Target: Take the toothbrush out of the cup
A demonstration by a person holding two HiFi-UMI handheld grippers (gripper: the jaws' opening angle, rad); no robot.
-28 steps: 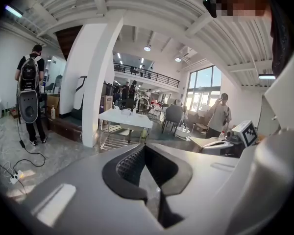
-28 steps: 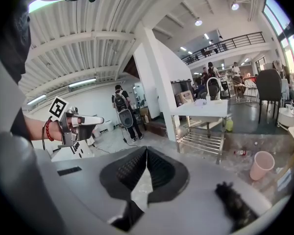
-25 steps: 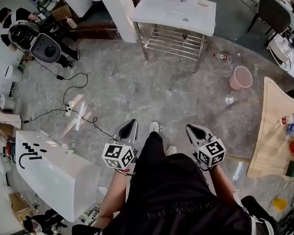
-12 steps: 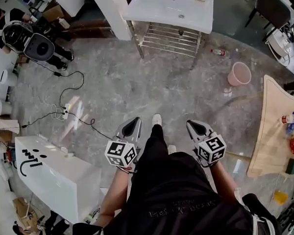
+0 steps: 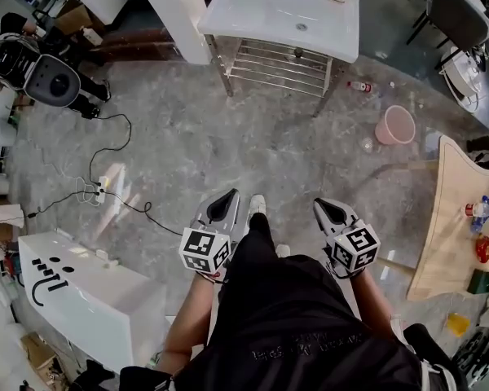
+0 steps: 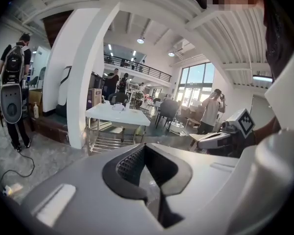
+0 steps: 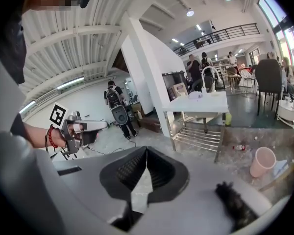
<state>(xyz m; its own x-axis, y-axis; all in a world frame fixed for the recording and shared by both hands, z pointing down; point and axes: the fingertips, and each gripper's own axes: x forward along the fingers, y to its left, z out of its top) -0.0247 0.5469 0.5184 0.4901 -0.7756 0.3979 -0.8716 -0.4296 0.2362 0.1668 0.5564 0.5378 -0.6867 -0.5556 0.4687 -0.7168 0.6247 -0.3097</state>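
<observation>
Held at waist height, pointing forward and down: left gripper [image 5: 222, 210] and right gripper [image 5: 326, 212], jaws together, empty; items on far bench [image 5: 253, 10] too small to tell

Open workshop hall: concrete floor [image 5: 228, 153], steel-framed table [image 5: 253, 19], cables [image 5: 106, 149].

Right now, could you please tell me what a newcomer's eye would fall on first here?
Probably the two grippers low in the head view, left gripper and right gripper, jaws shut and empty, either side of the person. Next, the white table at the top and the pink bucket on the floor at right.
</observation>
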